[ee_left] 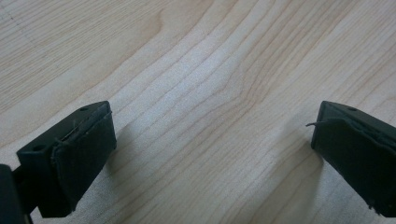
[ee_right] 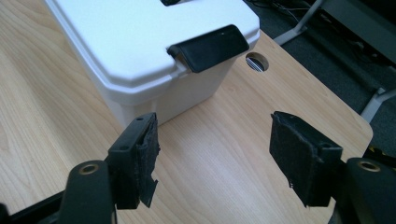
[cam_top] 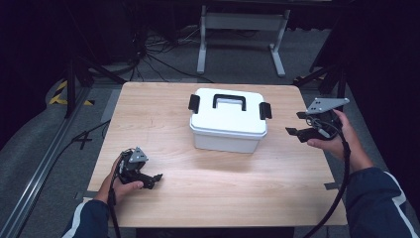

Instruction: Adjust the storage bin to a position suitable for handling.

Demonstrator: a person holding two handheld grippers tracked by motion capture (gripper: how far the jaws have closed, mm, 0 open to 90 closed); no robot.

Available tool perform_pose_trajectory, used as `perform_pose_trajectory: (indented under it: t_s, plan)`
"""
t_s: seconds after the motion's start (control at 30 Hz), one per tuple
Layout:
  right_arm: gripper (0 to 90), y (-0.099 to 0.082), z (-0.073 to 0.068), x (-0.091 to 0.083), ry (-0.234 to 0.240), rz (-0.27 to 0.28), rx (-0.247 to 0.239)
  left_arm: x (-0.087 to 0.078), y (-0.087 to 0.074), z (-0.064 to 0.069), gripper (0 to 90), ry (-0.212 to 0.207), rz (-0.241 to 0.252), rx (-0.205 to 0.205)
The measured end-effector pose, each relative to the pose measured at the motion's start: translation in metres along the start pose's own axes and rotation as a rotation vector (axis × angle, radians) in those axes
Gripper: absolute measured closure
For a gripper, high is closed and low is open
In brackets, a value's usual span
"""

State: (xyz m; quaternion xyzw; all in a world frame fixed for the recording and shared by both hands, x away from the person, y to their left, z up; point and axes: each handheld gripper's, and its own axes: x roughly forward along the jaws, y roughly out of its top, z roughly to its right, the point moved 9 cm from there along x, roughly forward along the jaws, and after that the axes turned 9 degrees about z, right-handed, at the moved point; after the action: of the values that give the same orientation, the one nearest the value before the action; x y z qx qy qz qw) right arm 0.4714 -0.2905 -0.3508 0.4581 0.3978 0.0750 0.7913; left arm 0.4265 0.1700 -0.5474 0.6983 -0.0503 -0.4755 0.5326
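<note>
Hovering spread right gripper [cam_top: 293, 123] beside white box [cam_top: 228, 121], left gripper [cam_top: 157, 179] spread over table [cam_top: 163, 114]

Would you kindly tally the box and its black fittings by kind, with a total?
White lidded box: 1
Black side latches: 2
Black carry handle on the lid: 1
Total: 4
</note>
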Motion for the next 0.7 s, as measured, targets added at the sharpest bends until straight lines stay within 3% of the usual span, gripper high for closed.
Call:
perform_pose_trajectory:
  t_s: [0.4, 0.7]
  plan:
    - [37.5, 0.028, 0.001, 0.0, 0.017, -0.001, -0.031, 0.0, 0.0, 0.0, 0.3, 0.001, 0.0, -0.001]
    - [38.5, 0.061, -0.002, 0.008, 0.031, 0.001, -0.094, -0.001, -0.001, 0.0, 0.3, -0.004, -0.005, 0.002]
